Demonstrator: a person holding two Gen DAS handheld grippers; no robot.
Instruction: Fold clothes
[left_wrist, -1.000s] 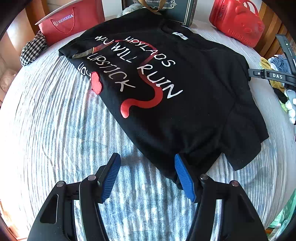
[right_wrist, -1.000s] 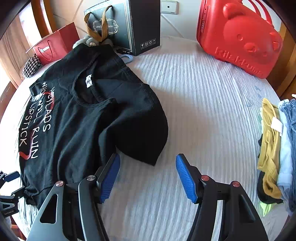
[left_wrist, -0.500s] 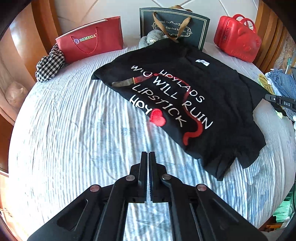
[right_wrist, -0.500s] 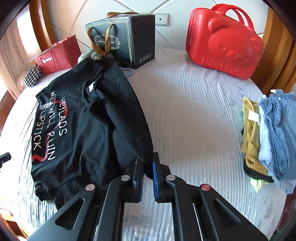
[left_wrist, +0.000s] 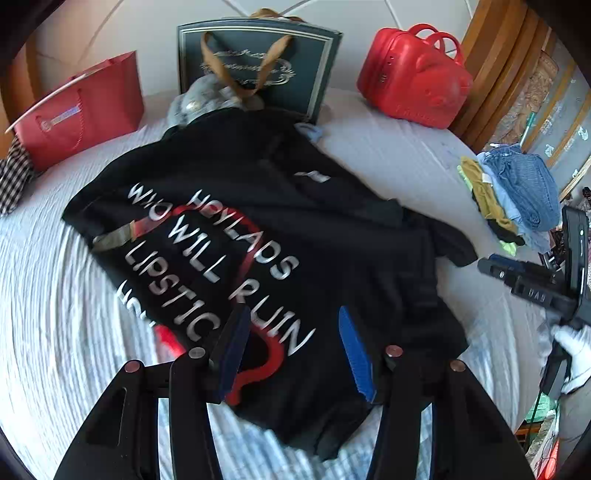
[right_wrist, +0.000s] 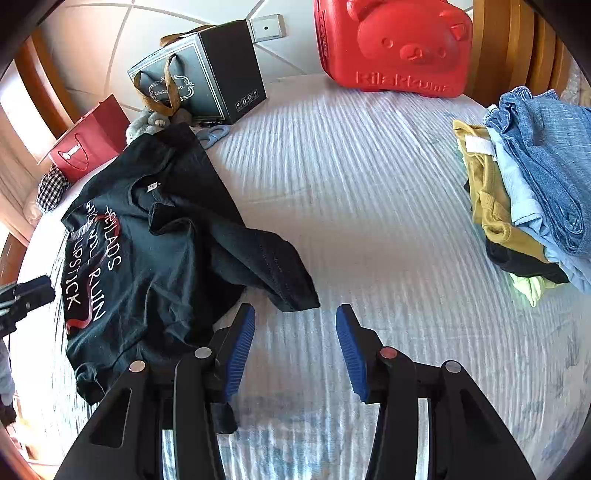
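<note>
Both the left gripper (left_wrist: 291, 347) and right gripper (right_wrist: 295, 347) hold jaws apart, empty. Flatten the black T-shirt (left_wrist: 280, 236) first: grasp the rumpled sleeve (right_wrist: 280, 273) at 12 o'clock of the right gripper.

Both wrist views low, sharing black shirt (left_wrist: 332, 229).

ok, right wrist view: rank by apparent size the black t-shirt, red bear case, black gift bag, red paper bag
1. black t-shirt, clearly largest.
2. red bear case, partly cropped at the top edge.
3. black gift bag.
4. red paper bag, smallest.
The last three sit farther from the camera, so true sizes are unsure.
</note>
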